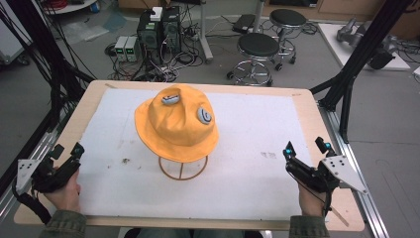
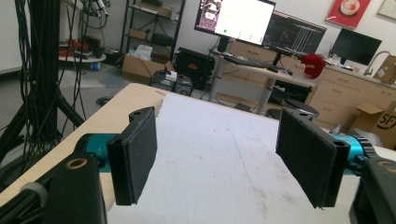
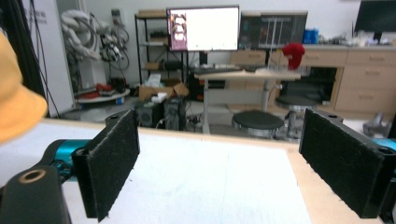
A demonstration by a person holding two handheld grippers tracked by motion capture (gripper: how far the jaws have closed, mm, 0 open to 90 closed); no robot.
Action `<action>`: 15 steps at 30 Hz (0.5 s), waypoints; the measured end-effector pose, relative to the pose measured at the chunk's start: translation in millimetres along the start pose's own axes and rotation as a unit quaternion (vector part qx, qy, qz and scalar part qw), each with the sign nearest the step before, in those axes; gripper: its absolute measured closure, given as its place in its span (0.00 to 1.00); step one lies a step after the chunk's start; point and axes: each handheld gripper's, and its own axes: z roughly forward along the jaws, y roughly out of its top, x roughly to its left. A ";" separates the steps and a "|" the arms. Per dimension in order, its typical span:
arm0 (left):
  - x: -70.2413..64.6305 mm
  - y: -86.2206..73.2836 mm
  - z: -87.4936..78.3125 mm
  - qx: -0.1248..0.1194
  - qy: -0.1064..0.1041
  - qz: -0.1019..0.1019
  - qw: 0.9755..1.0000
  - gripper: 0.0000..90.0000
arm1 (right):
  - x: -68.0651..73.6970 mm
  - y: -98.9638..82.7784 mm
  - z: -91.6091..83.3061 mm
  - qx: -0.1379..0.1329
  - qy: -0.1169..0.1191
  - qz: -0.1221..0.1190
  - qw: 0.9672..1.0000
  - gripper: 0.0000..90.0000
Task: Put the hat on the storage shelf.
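An orange bucket hat [image 1: 176,124] sits on a wire stand [image 1: 183,168] in the middle of the white mat [image 1: 257,129]; two grey patches [image 1: 204,115] show on its crown. My left gripper [image 1: 67,151] rests open at the table's front left corner, held by a hand, well clear of the hat. My right gripper [image 1: 307,148] stands open at the front right, also apart from it. In the right gripper view the hat's brim [image 3: 16,105] shows at the left edge, and the black pads [image 3: 114,163] have nothing between them. The left gripper view shows its pads [image 2: 135,151] wide apart over bare mat.
The wooden table [image 1: 89,99] carries the white mat. Black frame poles [image 1: 366,44] rise at both sides. Two stools [image 1: 257,49] and computer boxes [image 1: 158,29] with cables stand on the floor beyond the far edge.
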 end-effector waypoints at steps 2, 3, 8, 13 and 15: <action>0.0 0.0 0.0 0.001 0.000 0.000 1.000 0.33 | -1.0 -7.7 0.3 0.008 -0.005 0.005 1.000 0.13; 0.1 -0.2 0.0 0.001 0.001 0.000 1.000 0.33 | -1.8 -11.4 0.5 0.009 -0.008 0.004 1.000 0.12; -0.3 -0.1 -0.4 0.001 0.000 0.000 1.000 0.33 | -3.8 -25.7 3.5 0.026 -0.019 0.002 0.999 0.12; -0.1 -0.2 -0.2 0.001 0.000 -0.001 1.000 0.33 | -3.8 -37.0 7.2 0.039 -0.027 -0.001 0.999 0.13; -0.1 -0.4 -0.1 0.001 0.000 -0.001 1.000 0.33 | -4.5 -42.1 9.6 0.046 -0.030 -0.005 0.998 0.13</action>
